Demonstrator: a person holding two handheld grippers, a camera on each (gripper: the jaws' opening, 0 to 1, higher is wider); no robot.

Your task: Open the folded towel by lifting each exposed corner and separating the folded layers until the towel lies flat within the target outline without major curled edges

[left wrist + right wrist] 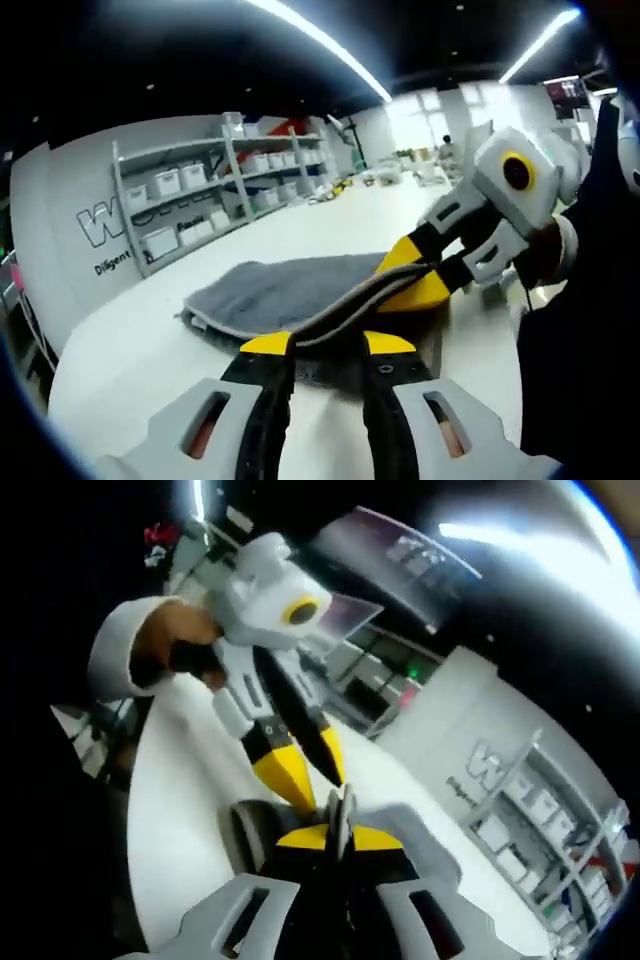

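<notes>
A grey towel (290,290) lies partly folded on a white table (130,350). Its near edge is raised off the surface and runs toward me. My left gripper (328,345) holds that edge between its yellow-tipped jaws. Just beyond it, my right gripper (410,280) comes in from the right and is clamped on the same edge. In the right gripper view, my right gripper (337,835) is shut on a thin strip of towel (405,820). The left gripper (315,775) reaches down from above, held by a hand (175,640), and pinches the towel just ahead.
Shelves with white bins (200,190) line the far wall, with lettering beside them. The same shelves (520,820) show in the right gripper view. The person's dark clothing (580,350) stands at the table's right side. Bare white tabletop (180,810) lies around the towel.
</notes>
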